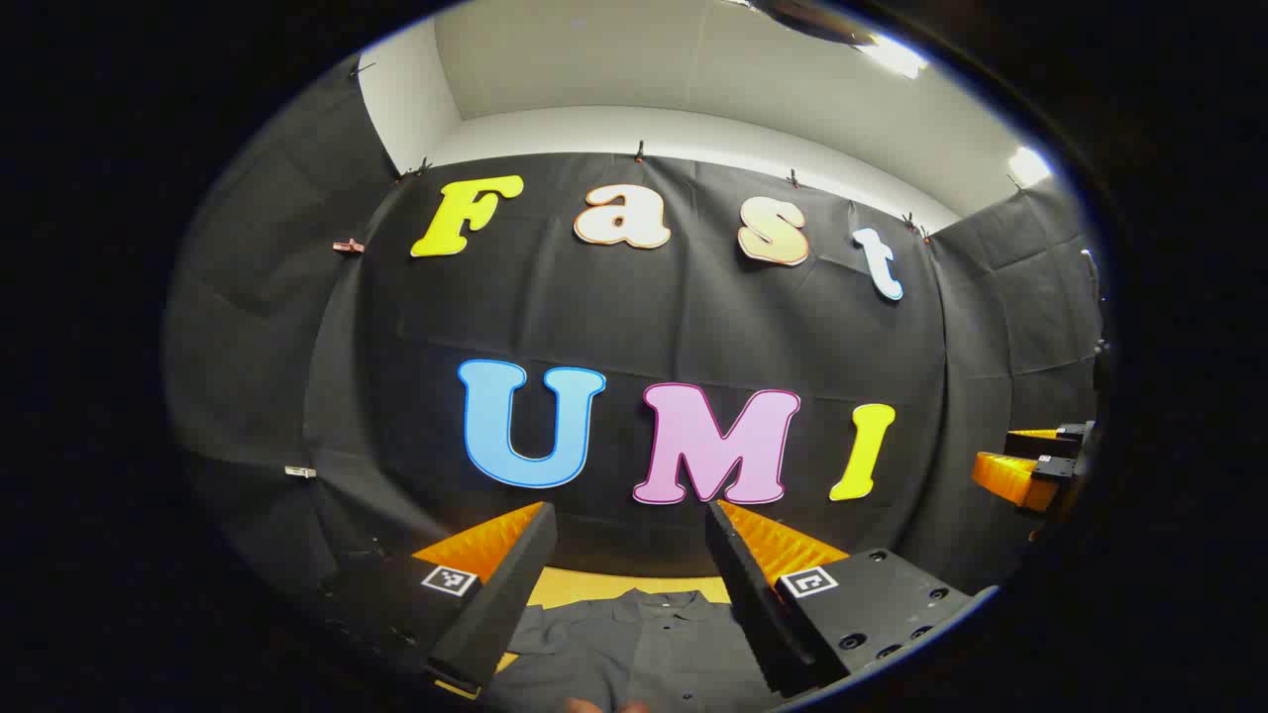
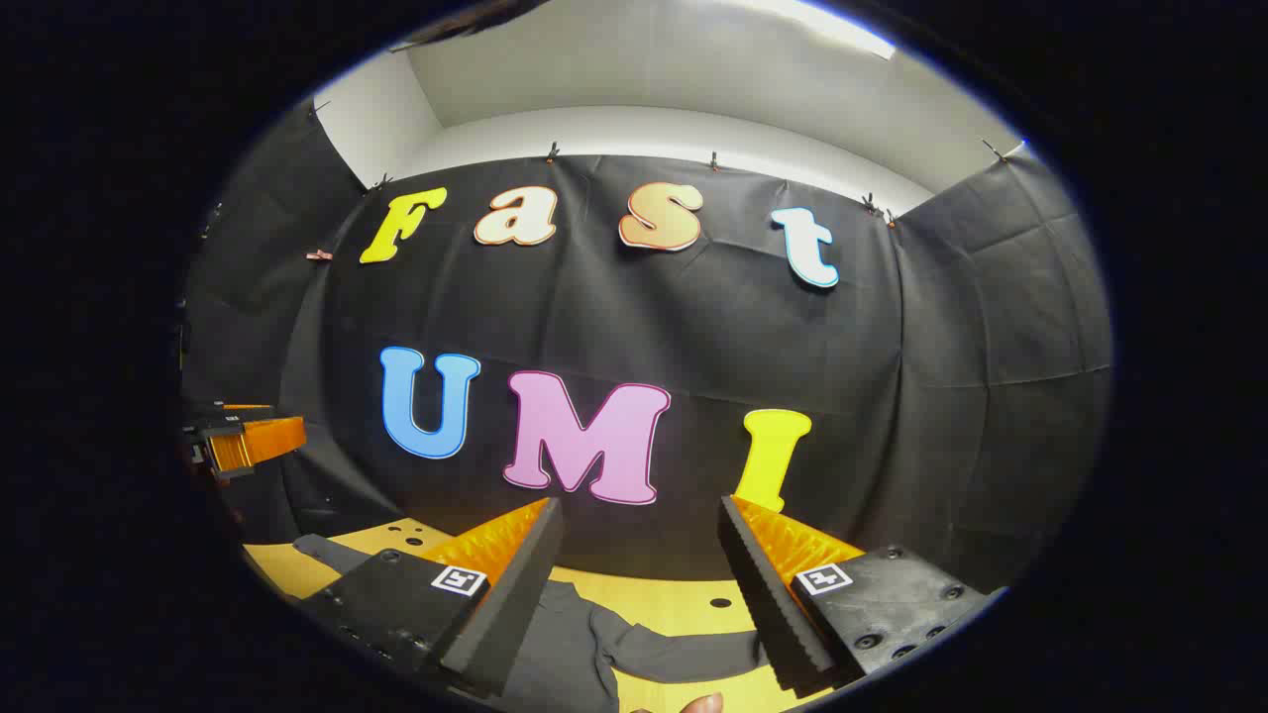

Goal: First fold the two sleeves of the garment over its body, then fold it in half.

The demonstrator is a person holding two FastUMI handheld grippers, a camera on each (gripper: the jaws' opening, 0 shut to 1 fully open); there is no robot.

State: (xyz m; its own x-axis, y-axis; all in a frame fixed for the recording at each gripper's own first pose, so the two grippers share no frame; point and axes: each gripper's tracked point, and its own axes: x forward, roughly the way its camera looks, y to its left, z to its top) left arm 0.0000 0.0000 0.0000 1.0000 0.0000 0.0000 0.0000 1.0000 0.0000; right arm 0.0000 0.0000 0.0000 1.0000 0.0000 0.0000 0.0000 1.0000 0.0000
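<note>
A dark grey collared garment (image 1: 634, 644) lies flat on the yellow table (image 1: 594, 586), its collar toward the far wall. My left gripper (image 1: 629, 510) hovers above it, open, with nothing between its fingers. In the right gripper view the garment (image 2: 570, 644) lies below, one sleeve (image 2: 684, 656) stretched out to the right and the other sleeve (image 2: 322, 550) out to the left. My right gripper (image 2: 639, 505) is open and empty above that cloth. Each gripper appears at the edge of the other's view: the right gripper (image 1: 1005, 458) and the left gripper (image 2: 267, 426), both raised off the table.
Black cloth walls close the booth behind and on both sides. The table (image 2: 684, 599) has small holes (image 2: 721, 602) in its bare top beyond the garment. A fingertip (image 2: 703, 703) of a person shows at the bottom edge.
</note>
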